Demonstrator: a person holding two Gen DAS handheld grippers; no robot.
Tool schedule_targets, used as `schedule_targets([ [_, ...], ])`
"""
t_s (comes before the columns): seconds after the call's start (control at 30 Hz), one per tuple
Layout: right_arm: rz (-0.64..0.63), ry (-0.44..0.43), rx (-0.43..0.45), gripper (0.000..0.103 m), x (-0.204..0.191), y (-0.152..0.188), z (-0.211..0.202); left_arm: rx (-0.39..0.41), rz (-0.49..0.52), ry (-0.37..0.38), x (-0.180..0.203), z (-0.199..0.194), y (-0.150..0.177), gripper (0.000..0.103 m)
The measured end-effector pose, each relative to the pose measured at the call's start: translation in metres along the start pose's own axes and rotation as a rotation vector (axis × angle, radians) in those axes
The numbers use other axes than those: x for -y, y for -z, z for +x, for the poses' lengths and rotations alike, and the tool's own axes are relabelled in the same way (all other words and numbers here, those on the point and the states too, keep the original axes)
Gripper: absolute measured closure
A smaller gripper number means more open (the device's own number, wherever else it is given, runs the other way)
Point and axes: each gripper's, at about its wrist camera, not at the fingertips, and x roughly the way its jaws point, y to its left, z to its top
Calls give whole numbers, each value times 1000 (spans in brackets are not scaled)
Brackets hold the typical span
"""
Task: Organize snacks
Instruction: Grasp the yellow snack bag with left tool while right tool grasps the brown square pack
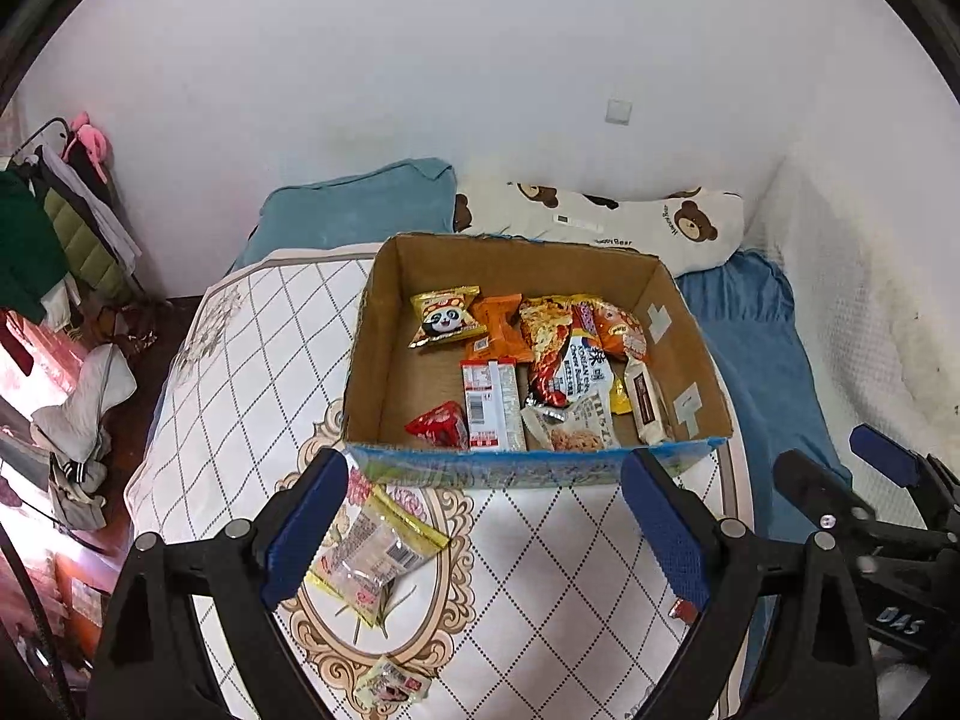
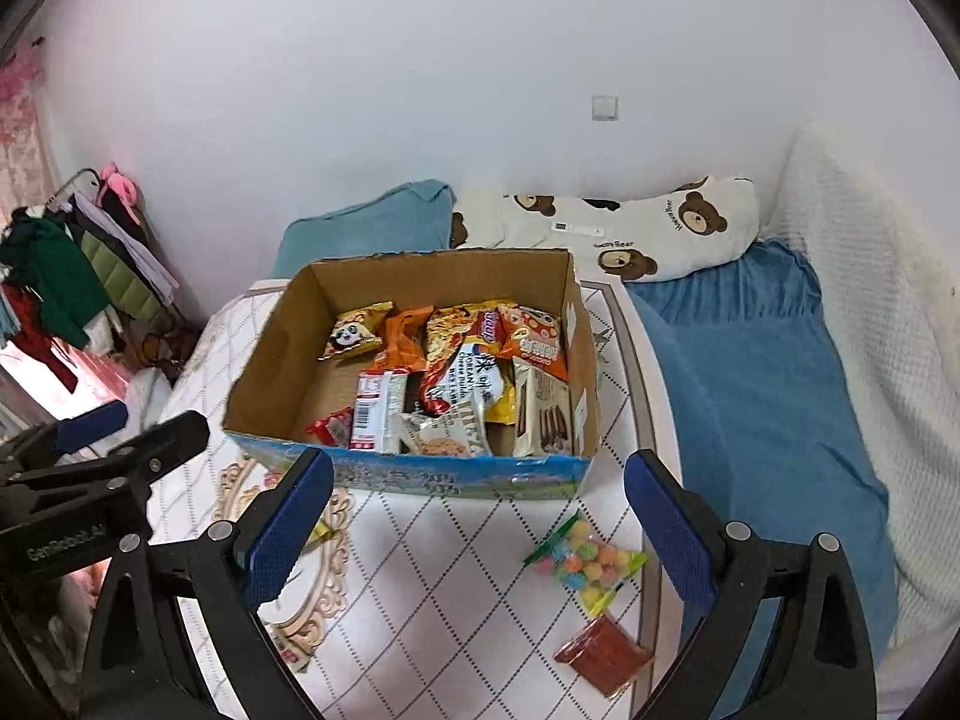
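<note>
An open cardboard box (image 1: 384, 312) (image 2: 270, 354) sits on a quilted mattress and holds several snack packets, among them a panda packet (image 1: 447, 318) (image 2: 354, 333) and a chocolate biscuit pack (image 2: 543, 414). My left gripper (image 1: 486, 528) is open and empty, just in front of the box. A clear yellow-edged packet (image 1: 375, 552) lies by its left finger, and a small packet (image 1: 393, 684) lies nearer. My right gripper (image 2: 480, 516) is open and empty. A bag of coloured candy balls (image 2: 585, 558) and a red packet (image 2: 603, 654) lie on the mattress between its fingers.
A teal pillow (image 1: 360, 210) and a bear-print pillow (image 1: 630, 219) lie behind the box by the white wall. A blue blanket (image 2: 750, 420) covers the right side of the bed. A clothes rack (image 1: 54, 228) stands at the left.
</note>
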Motion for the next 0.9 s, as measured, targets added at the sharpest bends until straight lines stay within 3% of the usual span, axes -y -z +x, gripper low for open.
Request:
schedule_targets([
  [0.1, 53, -21, -22, 4, 19, 13, 2, -30, -19, -6, 0, 5, 14, 10],
  [0.23, 133, -53, -116, 27, 55, 39, 28, -121, -46, -15, 3, 28, 41, 10],
  [0.47, 282, -41, -348, 24, 138, 104, 96, -282, -51, -52, 15, 83, 89, 10],
  [0.67, 82, -61, -531, 24, 146, 165, 152, -395, -10, -84, 25, 119, 128, 10],
  [0.77, -34, -36, -573, 24, 136, 188, 171, -441, 3, -86, 29, 131, 146, 10],
  [0.9, -3, -12, -581, 24, 132, 203, 180, -470, 5, -94, 27, 138, 160, 10],
])
